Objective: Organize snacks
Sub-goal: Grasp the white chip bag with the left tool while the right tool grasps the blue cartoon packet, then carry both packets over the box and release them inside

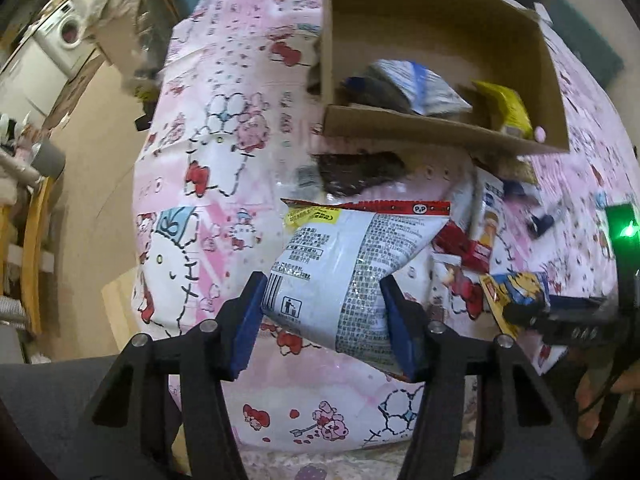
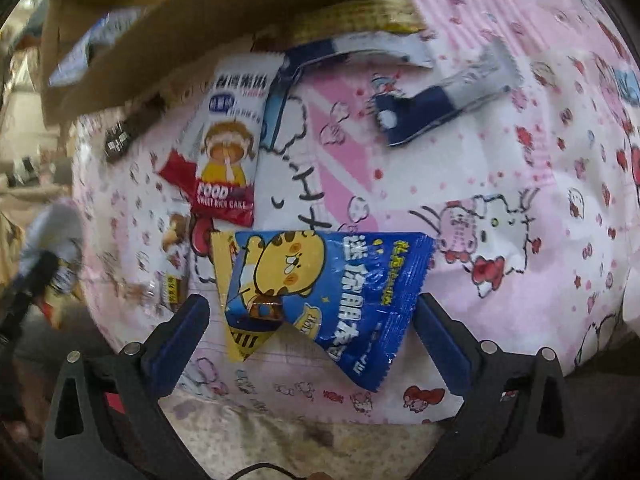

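Note:
My left gripper (image 1: 323, 316) is shut on a white snack bag with a red top edge (image 1: 352, 264) and holds it above the table. A cardboard box (image 1: 440, 40) stands behind it with several snack packs inside, among them a yellow one (image 1: 506, 108). My right gripper (image 2: 312, 336) is open around a blue and yellow tiger packet (image 2: 320, 292) that lies on the pink cartoon tablecloth (image 2: 480, 160); the pads stand apart from the packet's edges. The right gripper also shows at the right edge of the left wrist view (image 1: 576, 320).
A sweet rice cake pack (image 2: 228, 160), a red pack (image 2: 176, 172), a navy and white wrapper (image 2: 432, 108) and a blue-edged pack (image 2: 340, 52) lie beyond the tiger packet. A dark pack (image 1: 360, 172) lies by the box. The table edge and floor are to the left (image 1: 100, 160).

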A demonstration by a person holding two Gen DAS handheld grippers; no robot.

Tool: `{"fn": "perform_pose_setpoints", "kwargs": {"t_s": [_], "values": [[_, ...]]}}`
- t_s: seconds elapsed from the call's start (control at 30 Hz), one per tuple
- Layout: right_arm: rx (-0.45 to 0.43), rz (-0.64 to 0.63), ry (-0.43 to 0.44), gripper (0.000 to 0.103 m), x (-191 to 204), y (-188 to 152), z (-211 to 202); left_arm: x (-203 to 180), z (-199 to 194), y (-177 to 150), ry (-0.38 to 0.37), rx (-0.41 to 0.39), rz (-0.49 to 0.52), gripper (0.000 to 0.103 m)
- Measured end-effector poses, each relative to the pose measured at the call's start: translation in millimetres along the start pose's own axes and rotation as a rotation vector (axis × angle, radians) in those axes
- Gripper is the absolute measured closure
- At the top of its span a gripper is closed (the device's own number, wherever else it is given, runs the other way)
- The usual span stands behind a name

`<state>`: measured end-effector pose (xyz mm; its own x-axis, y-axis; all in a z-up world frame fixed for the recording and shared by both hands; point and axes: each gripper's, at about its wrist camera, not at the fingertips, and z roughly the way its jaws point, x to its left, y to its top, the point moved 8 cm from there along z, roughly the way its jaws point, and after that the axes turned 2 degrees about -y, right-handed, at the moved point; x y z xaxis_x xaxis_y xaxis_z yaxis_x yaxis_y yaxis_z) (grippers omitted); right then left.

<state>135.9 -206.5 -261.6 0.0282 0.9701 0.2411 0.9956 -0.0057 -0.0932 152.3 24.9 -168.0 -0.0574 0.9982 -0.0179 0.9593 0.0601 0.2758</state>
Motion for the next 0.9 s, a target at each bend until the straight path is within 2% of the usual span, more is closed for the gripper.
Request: {"fn": "perform_pose_setpoints", "kwargs": {"t_s": [0.17,0.27,0.37,0.43,0.57,0.77,0.9], "values": [[-0.002,-0.065,-0.087,0.001,9,3,12,2,-2,4,0.010,-0.021,-0.014,0.050],[-0.015,-0.106,-0.112,0.014,15,3,10,-6,-2,3,0.004,-0.024,0.008,0.050],[-0.022,-0.119,-0.103,0.028,17,2,6,-14,-4,3,0.008,-0.039,0.036,0.050],[-0.031,-0.126,-0.100,0.031,18,0,0,-16,-5,3,0.009,-0.046,0.047,0.050],[-0.026,-0.145,-0.048,0.040,24,-14,-13,-15,-5,2,0.002,-0.043,0.040,0.050],[-0.053,-0.174,0.039,0.040,42,-33,-53,-9,-5,4,-0.003,-0.042,0.007,0.050],[-0.134,-0.186,0.108,0.040,46,-31,-88,-7,-12,9,-0.009,-0.076,-0.014,0.050]]}}
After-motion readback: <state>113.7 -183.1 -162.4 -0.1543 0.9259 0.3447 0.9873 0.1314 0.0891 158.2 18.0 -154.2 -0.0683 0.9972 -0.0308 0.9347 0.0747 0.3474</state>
